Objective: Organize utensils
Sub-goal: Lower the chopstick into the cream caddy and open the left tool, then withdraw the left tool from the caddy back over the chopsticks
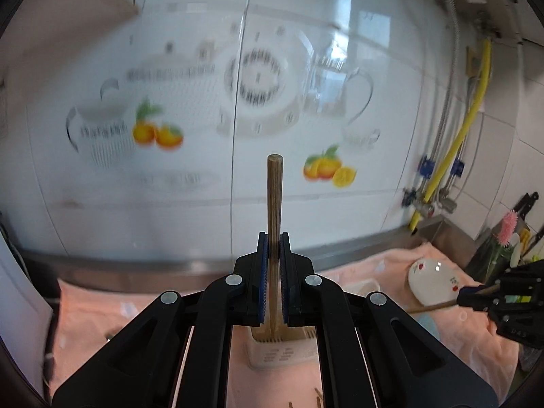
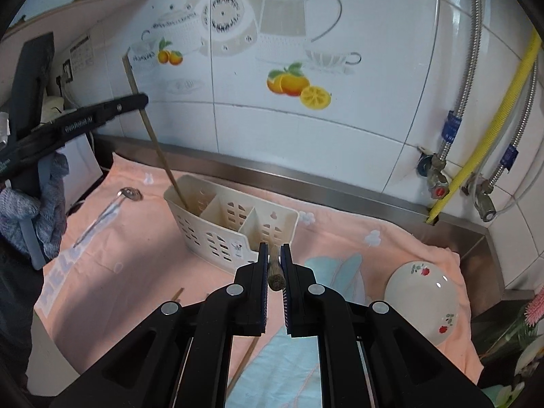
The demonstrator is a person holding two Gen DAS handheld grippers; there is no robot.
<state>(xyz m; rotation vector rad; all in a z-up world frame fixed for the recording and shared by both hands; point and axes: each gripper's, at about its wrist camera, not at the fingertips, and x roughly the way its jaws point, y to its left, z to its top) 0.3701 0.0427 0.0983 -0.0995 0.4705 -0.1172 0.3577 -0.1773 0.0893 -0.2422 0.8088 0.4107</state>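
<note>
The left hand-held gripper (image 1: 274,238) is clamped on a slim wooden chopstick (image 1: 274,197), whose lower end already dips into the 9 o'clock compartment of the cream perforated plastic utensil caddy (image 2: 217,224). To finish well, keep the stick near upright, lower it to the floor of that compartment, then ease the jaws apart. The right hand-held gripper (image 2: 274,250) pinches a second wooden chopstick (image 2: 275,273) at the caddy's 5 o'clock. On the pink cloth-covered bench (image 2: 340,238), a metal spoon (image 2: 112,205) lies at 9 o'clock.
</note>
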